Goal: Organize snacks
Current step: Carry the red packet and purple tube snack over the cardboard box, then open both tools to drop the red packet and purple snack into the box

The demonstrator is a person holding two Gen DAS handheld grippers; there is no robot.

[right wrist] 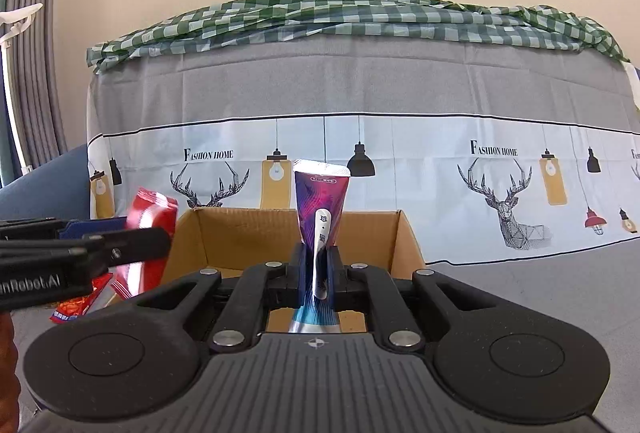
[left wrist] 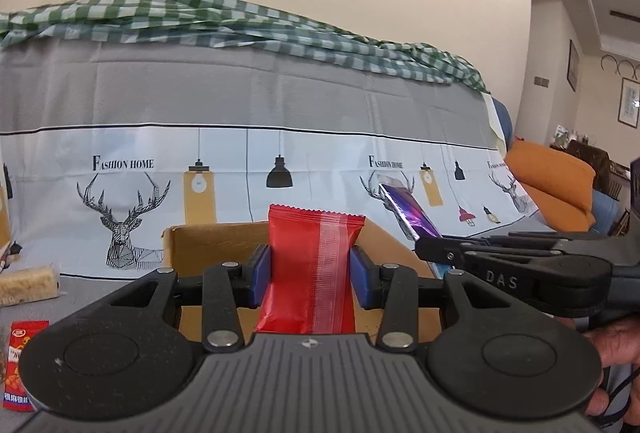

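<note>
Left wrist view shows the left gripper [left wrist: 311,271] clamped on an upright red foil snack packet with a clear seam strip [left wrist: 314,265], its blue pads [left wrist: 262,273] pressing both sides, held over the near edge of an open brown cardboard box [left wrist: 208,245]. Coming in from the right, the right gripper [left wrist: 420,247] pinches a slim purple-and-blue glossy snack pouch [left wrist: 408,209] that tilts up and leftward above the box's right side, with a person's hand [left wrist: 612,365] behind it. On the grey cloth-covered table [left wrist: 80,285] to the left lie a pale crumbly snack bar in clear wrap [left wrist: 28,283] and a small red-and-orange printed sachet [left wrist: 20,361]. From the right wrist view, the purple pouch stands upright between nearly closed jaws, in front of the box's open interior, while the red packet hangs at the box's left wall. Behind hangs a grey-and-white deer-print cloth [right wrist: 400,81].
</note>
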